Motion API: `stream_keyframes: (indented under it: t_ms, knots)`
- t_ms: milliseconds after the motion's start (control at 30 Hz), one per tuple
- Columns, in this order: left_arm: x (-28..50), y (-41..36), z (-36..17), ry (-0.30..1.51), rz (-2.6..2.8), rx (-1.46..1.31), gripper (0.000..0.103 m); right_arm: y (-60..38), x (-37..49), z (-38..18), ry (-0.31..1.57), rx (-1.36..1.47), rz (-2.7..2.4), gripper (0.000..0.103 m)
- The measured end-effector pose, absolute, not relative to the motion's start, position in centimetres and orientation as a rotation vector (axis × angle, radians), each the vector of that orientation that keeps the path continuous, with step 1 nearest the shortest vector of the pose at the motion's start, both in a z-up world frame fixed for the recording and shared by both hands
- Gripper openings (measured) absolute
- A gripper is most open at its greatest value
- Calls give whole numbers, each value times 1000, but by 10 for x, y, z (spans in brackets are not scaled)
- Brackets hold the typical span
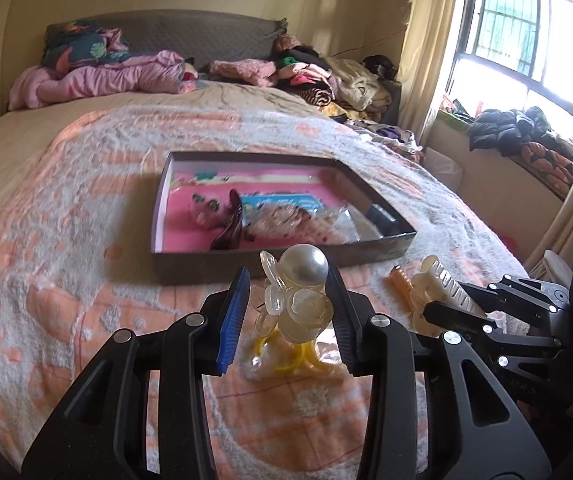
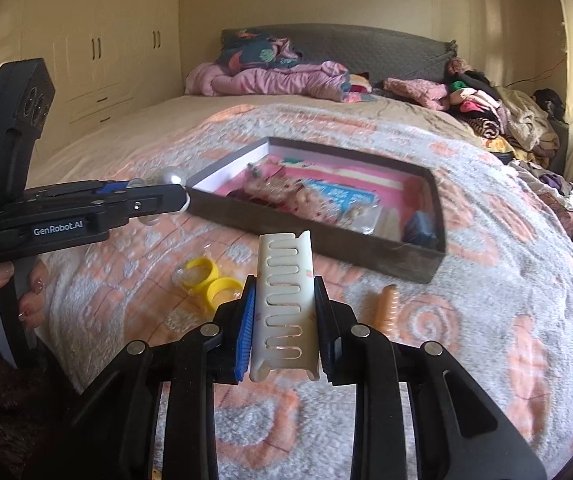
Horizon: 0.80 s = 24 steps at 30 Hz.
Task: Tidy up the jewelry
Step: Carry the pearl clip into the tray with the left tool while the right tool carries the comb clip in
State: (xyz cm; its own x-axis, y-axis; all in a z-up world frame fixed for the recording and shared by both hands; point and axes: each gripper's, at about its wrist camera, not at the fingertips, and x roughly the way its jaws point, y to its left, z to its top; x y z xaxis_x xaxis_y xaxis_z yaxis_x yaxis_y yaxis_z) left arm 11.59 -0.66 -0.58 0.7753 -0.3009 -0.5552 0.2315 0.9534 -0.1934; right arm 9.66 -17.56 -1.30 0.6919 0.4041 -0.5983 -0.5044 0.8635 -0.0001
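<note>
Claws both hold something: the left claw is clamped on a pearl hair clip at lower centre, the right claw on a cream claw clip. Both look light, stiff, slick plastic, probably brittle; gripping the broad sides seems safest. Yellow rings and an orange clip lie on the bed just beyond. Farther up, mid-frame, the box already holds clutter.

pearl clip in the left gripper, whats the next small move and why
Probably carry it forward over the near wall of the tray and release. The left gripper is shut on the pearl clip, held above the blanket just short of the tray, where other pieces already lie. The right gripper holds a cream claw clip, likely next.
</note>
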Motion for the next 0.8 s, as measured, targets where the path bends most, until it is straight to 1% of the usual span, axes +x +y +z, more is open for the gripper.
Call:
stream_keyframes:
  t_ms: [800]
  knots:
    - [167, -54, 15, 583, -361, -29, 31, -231, 135, 12, 546, -106, 374, 26]
